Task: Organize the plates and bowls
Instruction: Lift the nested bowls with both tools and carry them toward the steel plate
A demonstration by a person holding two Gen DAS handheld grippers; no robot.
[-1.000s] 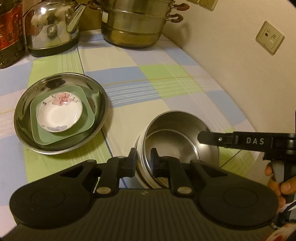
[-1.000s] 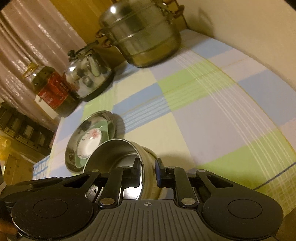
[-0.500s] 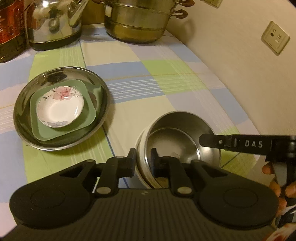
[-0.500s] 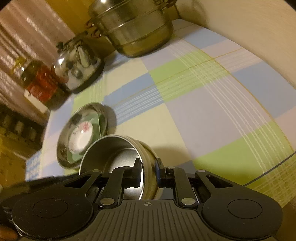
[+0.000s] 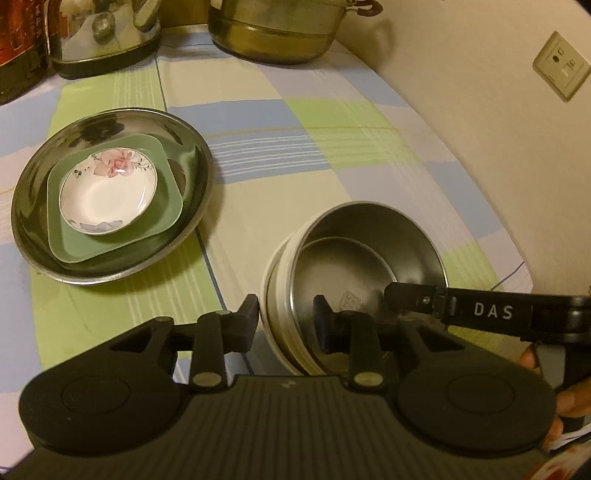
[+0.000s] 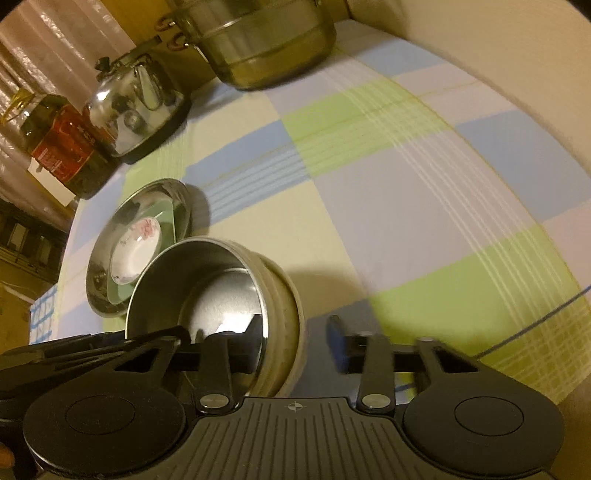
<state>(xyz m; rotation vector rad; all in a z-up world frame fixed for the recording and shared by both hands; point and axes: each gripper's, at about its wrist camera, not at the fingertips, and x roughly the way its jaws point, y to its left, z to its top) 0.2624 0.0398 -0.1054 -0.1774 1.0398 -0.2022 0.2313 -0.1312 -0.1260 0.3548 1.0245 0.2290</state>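
Note:
A steel bowl [image 5: 373, 254] sits nested inside a cream bowl [image 5: 271, 295] on the checked tablecloth. My left gripper [image 5: 286, 319] is open, its fingers astride the near rims of both bowls. My right gripper [image 6: 297, 339] is open too, astride the bowls' [image 6: 221, 295] right-hand rims; it shows in the left wrist view [image 5: 413, 301]. To the left a round steel plate [image 5: 110, 192] holds a green square plate [image 5: 110, 236] with a small white flowered dish [image 5: 109, 192] on top.
At the back stand a steel stockpot [image 5: 288, 33], a kettle [image 5: 103, 37] and a dark oil bottle [image 5: 18, 48]. A cream wall with a socket [image 5: 561, 66] runs along the right. The table's front right edge is close to the bowls.
Both grippers have opened from a shut grip on the nested bowls' rims. The bowls now rest on the cloth.

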